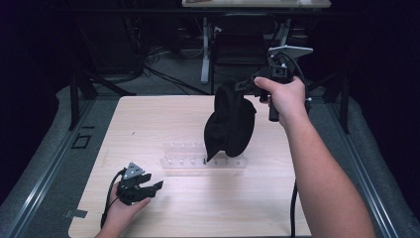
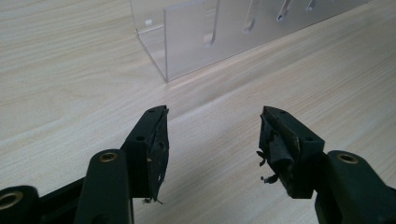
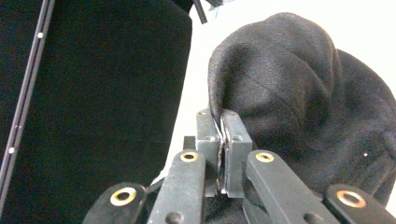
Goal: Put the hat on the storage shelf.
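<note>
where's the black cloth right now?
In the high view the black cloth hangs right of centre, pinched by the right gripper, its lower tip just above the clear acrylic rack on the table.

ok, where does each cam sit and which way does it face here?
High view: above the person's side, facing forward and down on the wooden table; both forearms enter from below.
Left gripper view: on the left gripper, open jaws facing the clear acrylic rack, also in the high view.
Right gripper view: on the right gripper, shut on the black beanie.
</note>
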